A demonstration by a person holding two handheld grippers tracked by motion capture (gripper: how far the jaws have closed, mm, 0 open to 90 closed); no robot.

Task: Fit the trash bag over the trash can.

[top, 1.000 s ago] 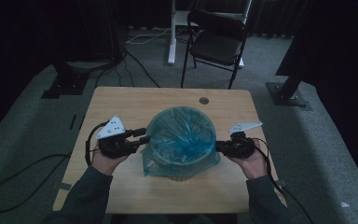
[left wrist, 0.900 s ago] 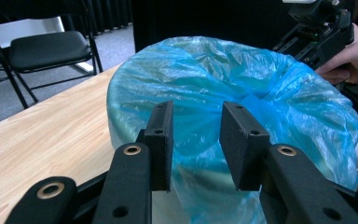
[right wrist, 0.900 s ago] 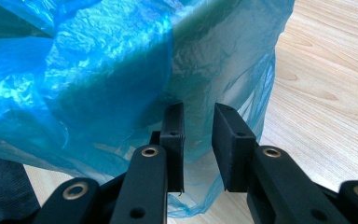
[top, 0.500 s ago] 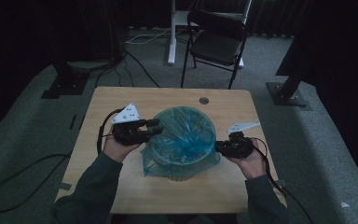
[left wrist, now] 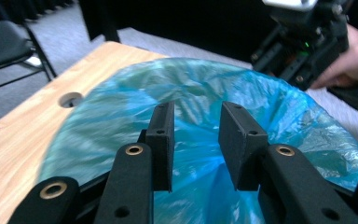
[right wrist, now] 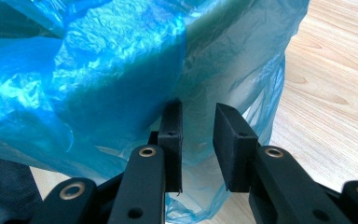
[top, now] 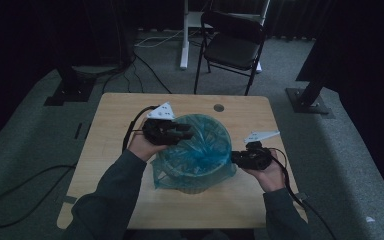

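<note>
the work in hand looks like fitting a blue bag (top: pixel 195 150) into a bin (top: pixel 190 189) that stands near the middle of the table (top: pixel 110 115), a little toward the near edge. the bag already lines the bin and its mouth is folded over the rim most of the way round; on the near left side a loose flap hangs down the outside, and on the right the skirt hangs crumpled to the tabletop, so my guess is the tucking and smoothing is what remains.

the left gripper (top: pixel 182 132) is held level over the bin's far left rim, the forearm reaching in diagonally from the near edge. its jaws point across the open mouth and stand parted with nothing between the pads (left wrist: pixel 162 140); they hover above the plastic without pinching it.

the right gripper (top: pixel 234 157) is held low beside the bin's right wall, hand resting near the table's right edge, pointing inward. its jaws are parted too, right up against the hanging film; the pads (right wrist: pixel 171 140) do not appear to clamp it.
</note>
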